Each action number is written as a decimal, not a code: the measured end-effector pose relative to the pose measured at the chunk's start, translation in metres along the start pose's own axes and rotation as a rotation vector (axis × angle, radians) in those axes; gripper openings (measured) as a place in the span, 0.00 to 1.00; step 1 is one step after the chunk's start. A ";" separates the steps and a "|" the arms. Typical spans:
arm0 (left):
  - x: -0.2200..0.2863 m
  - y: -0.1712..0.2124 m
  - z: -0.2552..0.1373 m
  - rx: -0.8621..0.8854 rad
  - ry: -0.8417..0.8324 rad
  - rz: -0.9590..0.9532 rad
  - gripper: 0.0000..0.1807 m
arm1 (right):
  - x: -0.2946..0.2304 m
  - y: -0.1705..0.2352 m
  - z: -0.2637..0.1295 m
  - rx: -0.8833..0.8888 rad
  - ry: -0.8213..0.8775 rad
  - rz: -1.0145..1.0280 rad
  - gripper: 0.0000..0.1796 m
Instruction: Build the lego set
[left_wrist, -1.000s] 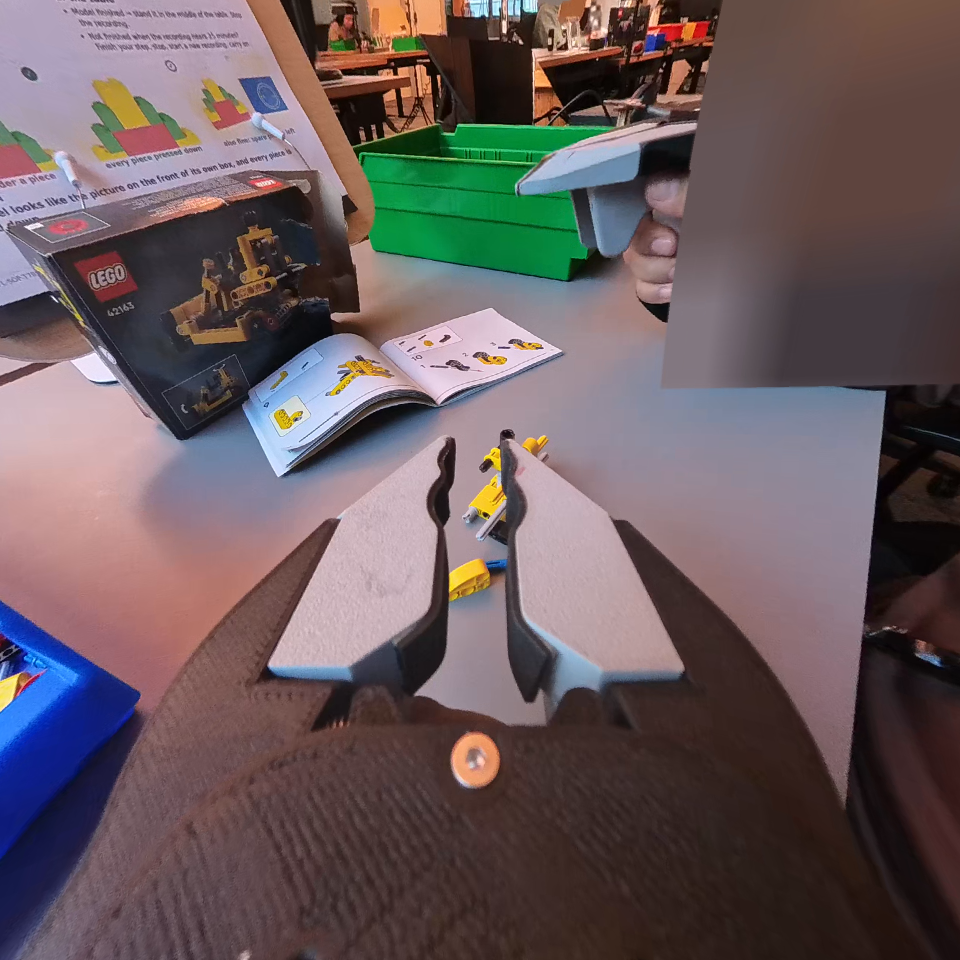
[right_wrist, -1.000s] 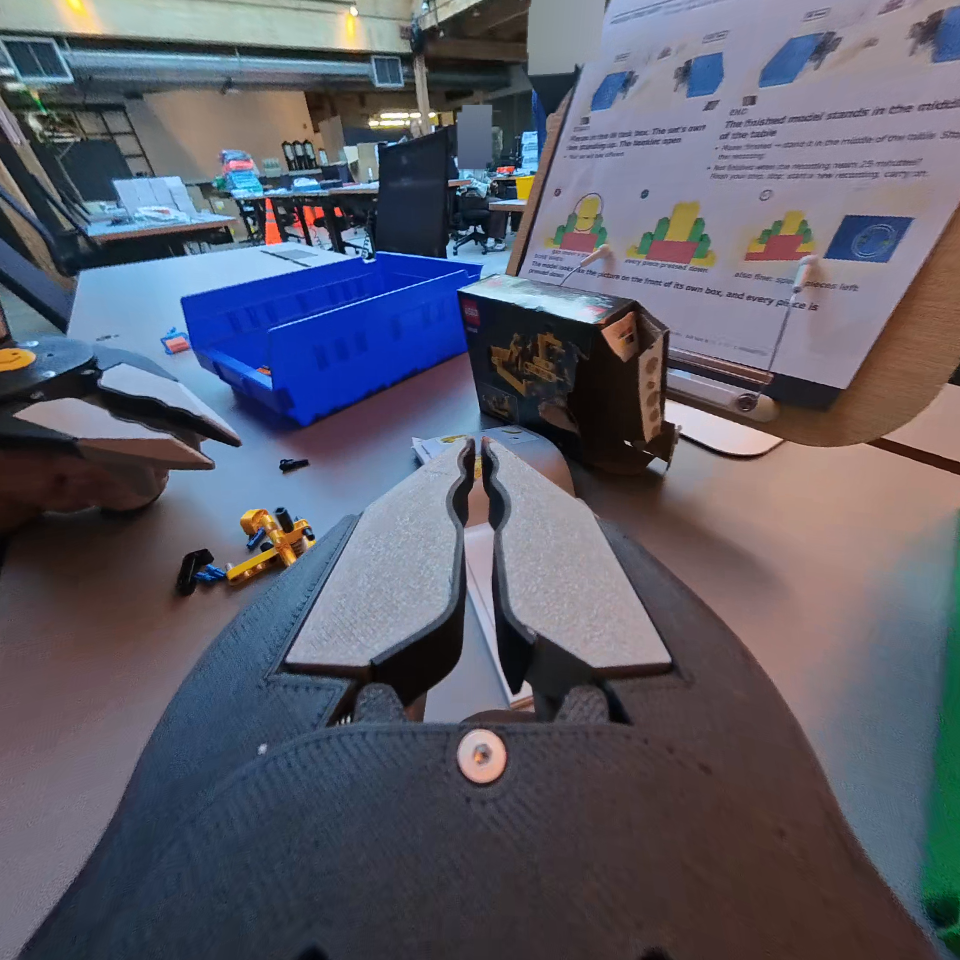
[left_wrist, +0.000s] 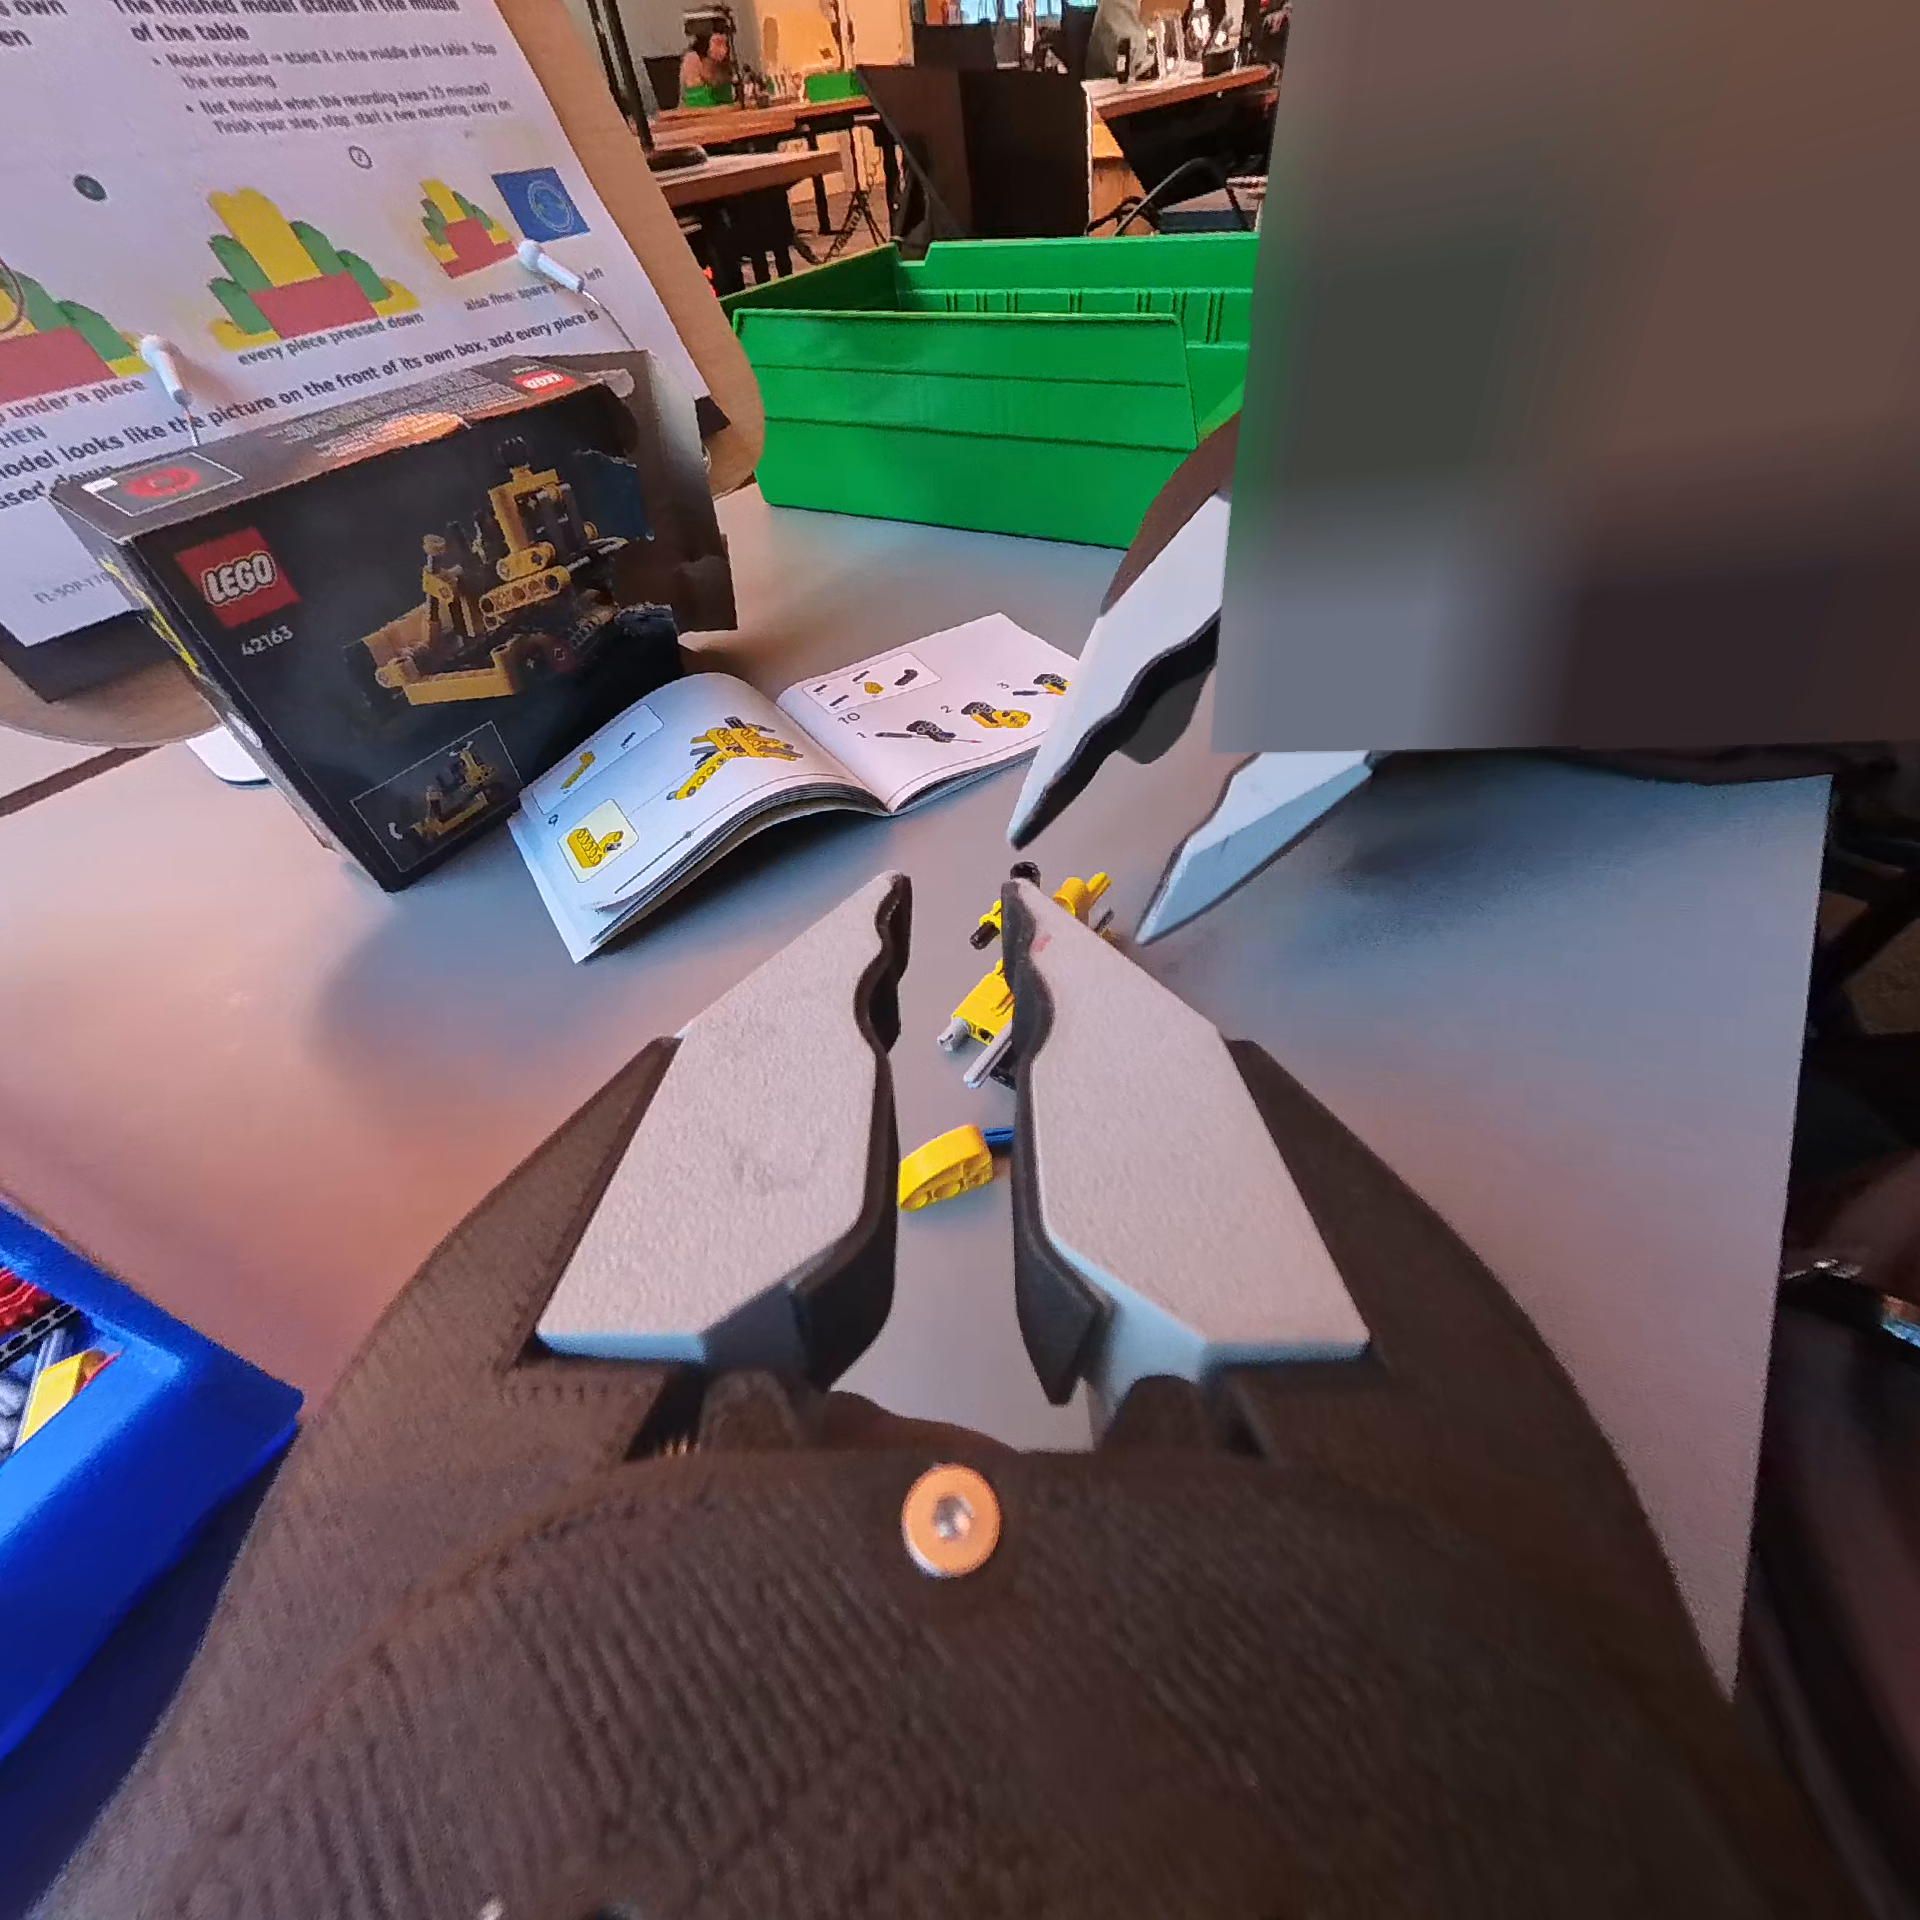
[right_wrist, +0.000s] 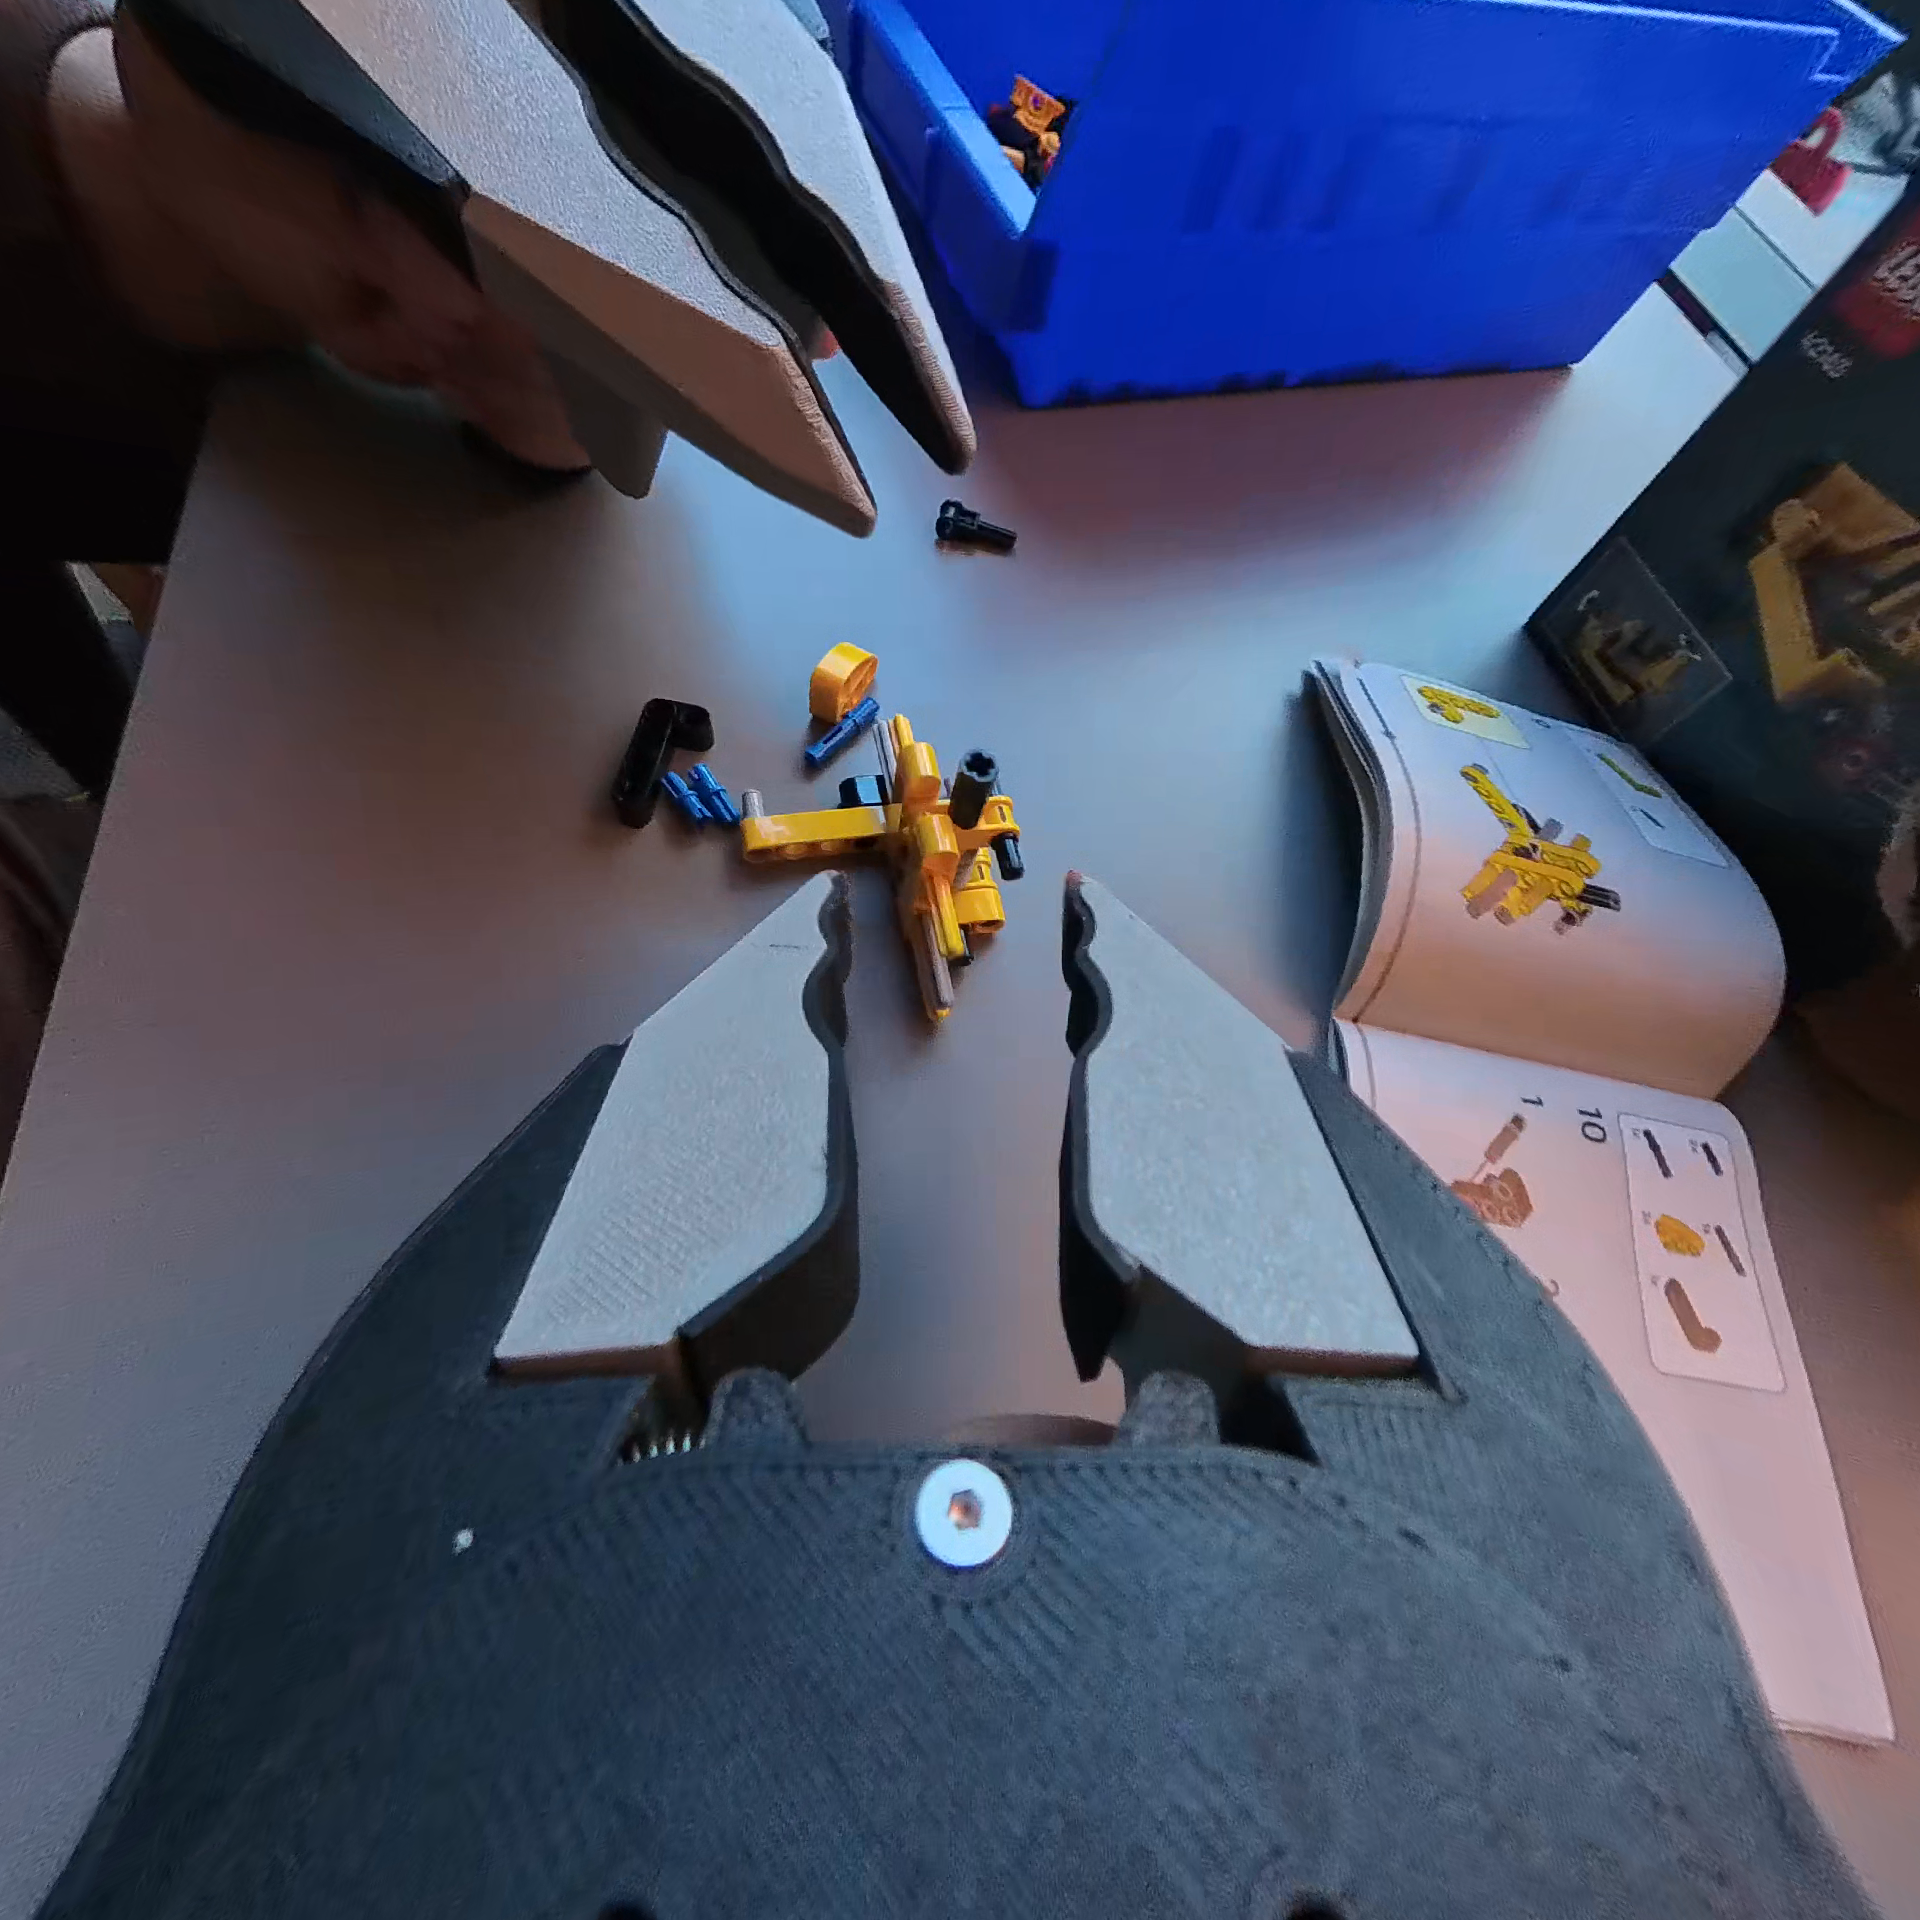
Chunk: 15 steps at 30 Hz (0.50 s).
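One partly built yellow model (right_wrist: 925, 842) on the desk (right_wrist: 1143, 582). Beside it: one yellow curved piece (right_wrist: 842, 681), three blue pins (right_wrist: 698, 798), one black bent beam (right_wrist: 655, 758), one black pin (right_wrist: 975, 528). Farther off: one open booklet (right_wrist: 1538, 935), one box (left_wrist: 416, 644), two bins, blue (right_wrist: 1351, 208) and green (left_wrist: 977, 416).

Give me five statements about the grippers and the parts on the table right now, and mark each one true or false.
1. The right gripper has its jaws open over the yellow assembly. True.
2. The left gripper is shut on the yellow curved piece. False: that piece lies loose on the table and the jaws stand apart.
3. The instruction booklet lies open. True.
4. The set box lies inside the green bin. False: it stands on the table beside the booklet.
5. Two blue pins lie by the black bent piece. True.
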<state>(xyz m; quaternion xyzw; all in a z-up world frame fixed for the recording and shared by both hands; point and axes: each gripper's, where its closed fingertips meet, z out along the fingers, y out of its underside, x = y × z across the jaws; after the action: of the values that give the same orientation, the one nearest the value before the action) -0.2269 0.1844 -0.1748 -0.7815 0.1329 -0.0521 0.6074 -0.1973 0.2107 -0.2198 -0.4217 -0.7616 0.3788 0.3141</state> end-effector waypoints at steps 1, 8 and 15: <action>0.000 0.000 0.000 -0.001 0.000 0.000 0.08 | 0.000 -0.001 0.001 0.002 -0.001 -0.001 0.21; 0.000 0.000 0.001 -0.001 -0.001 0.005 0.08 | -0.004 -0.007 0.011 0.002 -0.015 -0.001 0.21; 0.002 0.001 0.002 -0.007 -0.002 0.022 0.08 | 0.003 -0.002 0.021 -0.067 0.025 0.013 0.13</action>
<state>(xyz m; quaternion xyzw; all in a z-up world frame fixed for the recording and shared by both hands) -0.2245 0.1854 -0.1760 -0.7822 0.1413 -0.0442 0.6052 -0.2164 0.2062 -0.2291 -0.4415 -0.7671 0.3499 0.3068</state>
